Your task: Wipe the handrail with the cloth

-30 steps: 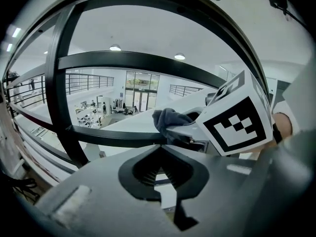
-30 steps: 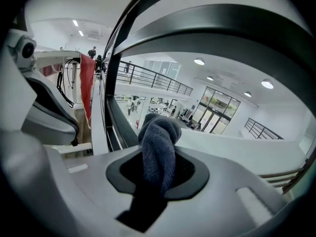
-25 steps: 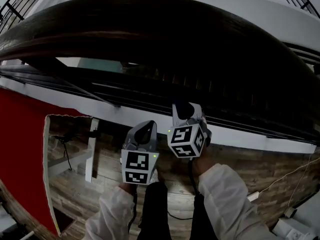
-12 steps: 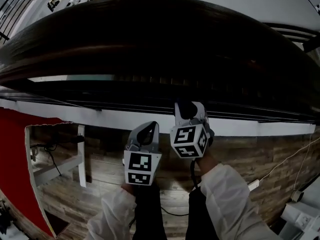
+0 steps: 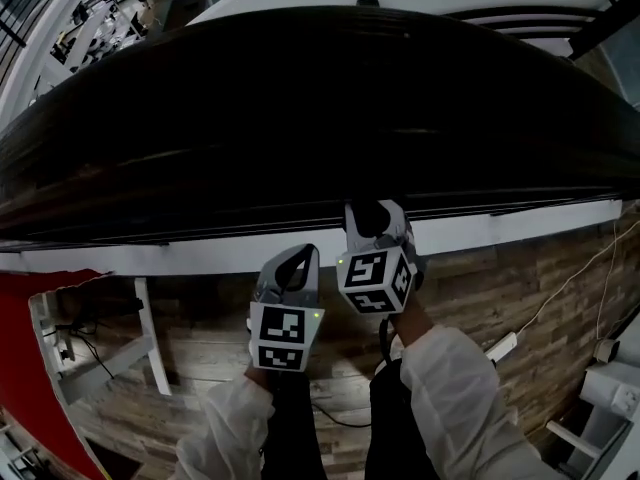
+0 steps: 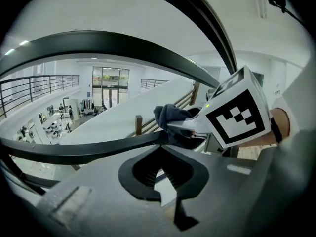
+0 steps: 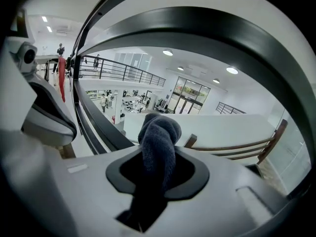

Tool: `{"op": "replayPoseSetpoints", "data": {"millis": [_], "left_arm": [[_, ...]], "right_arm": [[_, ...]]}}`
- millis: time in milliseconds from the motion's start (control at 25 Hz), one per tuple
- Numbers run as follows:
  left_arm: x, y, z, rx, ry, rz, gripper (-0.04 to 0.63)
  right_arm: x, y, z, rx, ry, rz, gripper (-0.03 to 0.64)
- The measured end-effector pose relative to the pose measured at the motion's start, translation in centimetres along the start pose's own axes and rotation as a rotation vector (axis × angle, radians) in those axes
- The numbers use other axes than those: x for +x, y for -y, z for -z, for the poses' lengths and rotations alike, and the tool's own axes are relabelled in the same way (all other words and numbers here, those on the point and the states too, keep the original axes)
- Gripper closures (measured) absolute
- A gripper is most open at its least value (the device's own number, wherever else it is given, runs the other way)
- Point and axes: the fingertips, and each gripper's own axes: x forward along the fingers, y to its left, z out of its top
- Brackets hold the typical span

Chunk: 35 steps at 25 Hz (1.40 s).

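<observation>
The dark handrail (image 5: 320, 98) arches across the whole upper head view. Both grippers are held just below it, side by side. My right gripper (image 5: 372, 218) is shut on a dark grey cloth (image 7: 158, 142), which bulges out past the jaws in the right gripper view (image 7: 158, 179). The broad rail (image 7: 222, 38) curves overhead there. My left gripper (image 5: 293, 263) sits lower and to the left, jaws shut with nothing in them (image 6: 160, 179). In the left gripper view the cloth (image 6: 170, 117) lies close to a thin dark bar (image 6: 98, 149); whether they touch I cannot tell.
A white ledge (image 5: 200, 258) runs under the rail, with wood plank flooring (image 5: 480, 288) below. A red panel (image 5: 25, 368) and a white frame (image 5: 150, 338) stand at lower left. A white cable and power strip (image 5: 502, 346) lie at right. Beyond the railing is an open hall (image 7: 123, 102).
The head view has swung, so the handrail now slopes the other way and fills more of the frame. Both grippers keep their places below it, the right still holding the cloth.
</observation>
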Motion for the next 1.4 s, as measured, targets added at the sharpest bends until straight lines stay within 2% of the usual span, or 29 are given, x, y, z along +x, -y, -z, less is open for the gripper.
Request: {"op": "replayPoseSetpoints", "data": {"millis": [400, 1400], "left_arm": [[4.2, 7.1, -2.2, 0.059, -0.003, 0.074, 0.594], [14.6, 25.8, -3.1, 0.096, -0.019, 0.221, 0.594]], "right_arm": [[-2.1, 7.2, 4.7, 0.064, -0.014, 0.065, 0.522], [-7.3, 25.7, 16.2, 0.127, -0.033, 0.227, 0.522]]}}
